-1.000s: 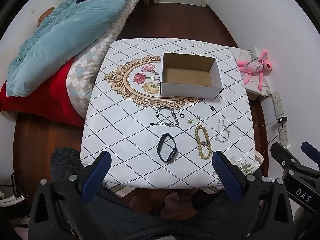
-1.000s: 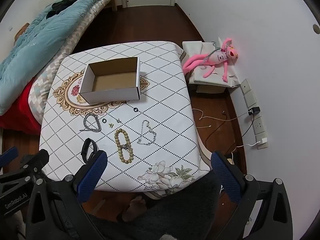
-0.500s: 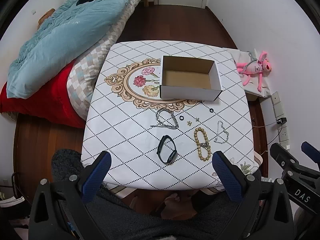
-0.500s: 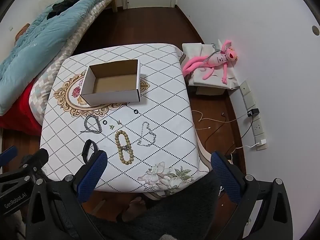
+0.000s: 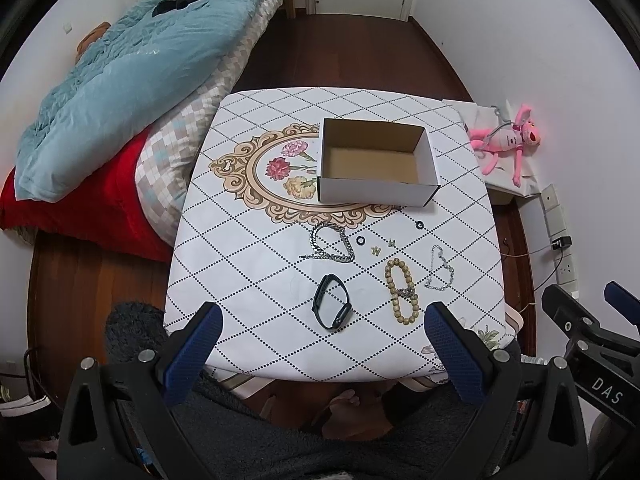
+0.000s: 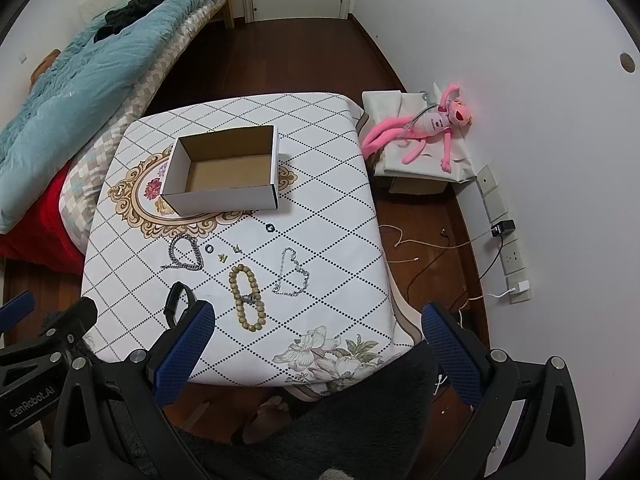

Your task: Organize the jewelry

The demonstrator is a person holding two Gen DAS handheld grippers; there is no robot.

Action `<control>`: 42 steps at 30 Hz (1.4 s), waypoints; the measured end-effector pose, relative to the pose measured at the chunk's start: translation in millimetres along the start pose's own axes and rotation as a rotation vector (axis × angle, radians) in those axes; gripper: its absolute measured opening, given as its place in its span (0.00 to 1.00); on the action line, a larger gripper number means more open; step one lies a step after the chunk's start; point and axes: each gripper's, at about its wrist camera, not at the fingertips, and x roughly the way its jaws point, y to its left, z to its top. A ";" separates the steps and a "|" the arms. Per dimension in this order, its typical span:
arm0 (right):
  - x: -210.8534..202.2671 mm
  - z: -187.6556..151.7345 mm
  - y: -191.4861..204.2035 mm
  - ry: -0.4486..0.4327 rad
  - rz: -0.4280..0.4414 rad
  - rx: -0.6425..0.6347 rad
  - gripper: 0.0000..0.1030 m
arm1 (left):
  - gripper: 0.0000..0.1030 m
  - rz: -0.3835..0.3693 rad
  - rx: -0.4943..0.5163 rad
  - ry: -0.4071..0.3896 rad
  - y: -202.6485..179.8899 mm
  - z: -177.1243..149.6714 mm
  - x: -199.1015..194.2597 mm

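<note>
Above table's near edge, both claws wide open and empty: left gripper (image 5: 320, 332), right gripper (image 6: 318, 330); advise descending on black band (image 5: 331, 307), 6 o'clock of box (image 5: 376, 166), straddling its strap.

Both views pull back and upward — the table (image 5: 240, 280) sits lower and smaller in each, with more dark floor (image 5: 352, 52) showing beyond its far edge. The box (image 5: 376, 192) and the jewelry shrink along with it, drifting toward the frame's middle.
</note>
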 end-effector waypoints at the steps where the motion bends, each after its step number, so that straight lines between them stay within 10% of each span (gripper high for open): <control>1: 0.0 0.0 0.5 0.000 -0.001 0.000 1.00 | 1.00 -0.001 -0.001 0.001 -0.1 -0.3 -0.1; 42: -7.8 0.6 3.0 -0.014 -0.002 -0.002 1.00 | 1.00 -0.001 -0.008 -0.019 5.6 1.0 -8.3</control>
